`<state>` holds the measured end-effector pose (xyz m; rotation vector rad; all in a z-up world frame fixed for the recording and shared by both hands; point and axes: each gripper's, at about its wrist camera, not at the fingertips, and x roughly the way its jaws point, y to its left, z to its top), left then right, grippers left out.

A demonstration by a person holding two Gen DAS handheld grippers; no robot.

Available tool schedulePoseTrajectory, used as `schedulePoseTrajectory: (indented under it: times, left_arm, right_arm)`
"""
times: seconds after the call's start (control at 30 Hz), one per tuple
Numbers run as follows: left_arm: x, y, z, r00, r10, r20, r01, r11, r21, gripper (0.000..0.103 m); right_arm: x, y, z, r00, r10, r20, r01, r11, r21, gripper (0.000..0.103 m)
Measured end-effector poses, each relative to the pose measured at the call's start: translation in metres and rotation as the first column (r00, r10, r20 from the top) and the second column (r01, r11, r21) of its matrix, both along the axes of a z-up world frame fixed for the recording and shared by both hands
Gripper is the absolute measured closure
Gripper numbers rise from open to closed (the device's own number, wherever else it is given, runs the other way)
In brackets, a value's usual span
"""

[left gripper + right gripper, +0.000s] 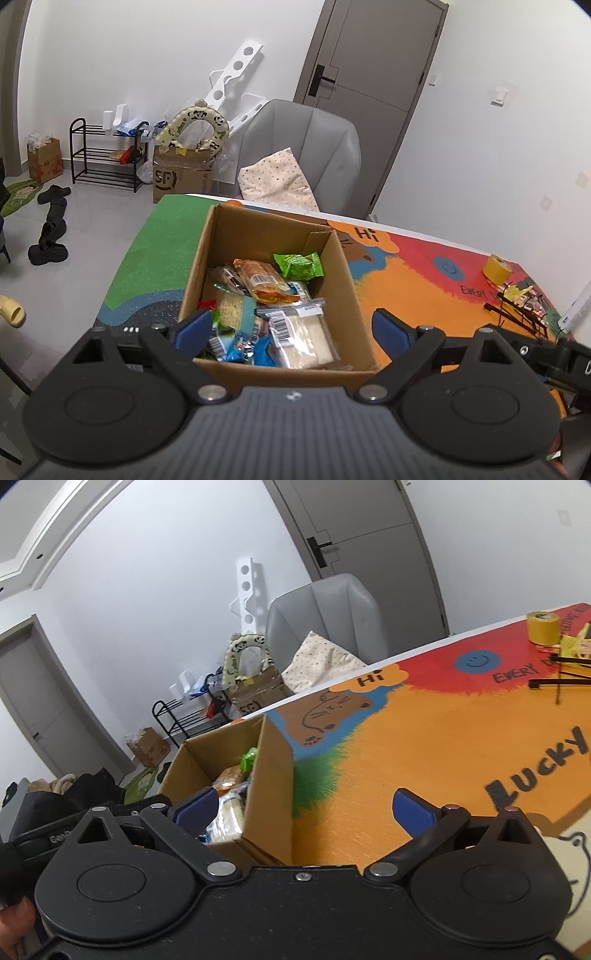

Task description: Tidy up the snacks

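Cardboard box (343, 266) full of snacks (266, 306); left gripper (291, 326), right gripper (303, 808) jaws spread, empty.

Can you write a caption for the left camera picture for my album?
Open left gripper hovers over a cardboard box full of wrapped snacks on a colourful table mat.

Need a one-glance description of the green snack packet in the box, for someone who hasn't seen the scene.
Find the open cardboard box on the colourful printed table mat. Inside, at the far right corner of the snack pile, lies the green snack packet, just beyond the orange-wrapped sandwich cracker pack. It is the only bright lime-green wrapper with crimped ends; its neighbours are orange, clear or blue.
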<state>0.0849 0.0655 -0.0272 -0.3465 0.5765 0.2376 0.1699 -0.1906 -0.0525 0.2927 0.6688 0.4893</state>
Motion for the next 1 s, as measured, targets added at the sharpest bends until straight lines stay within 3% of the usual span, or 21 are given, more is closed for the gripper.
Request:
schedulePoseTrajectory:
  times: [0.53, 1.0]
  left_arm:
    - [-0.031, -0.031, 0.017, 0.996, -0.079, 0.028, 0.078, 0.996, 0.042, 0.008]
    - [-0.067, -0.038, 0.028, 0.989, -0.135, 0.051, 0.133, 0.99, 0.053, 0.007]
  right_arm:
    - [-0.042, -0.039, 0.013, 0.996, -0.082, 0.039, 0.083, 0.996, -0.042, 0.0]
    - [-0.08, -0.054, 0.035, 0.992, -0.086, 0.097, 0.094, 0.992, -0.08, 0.0]
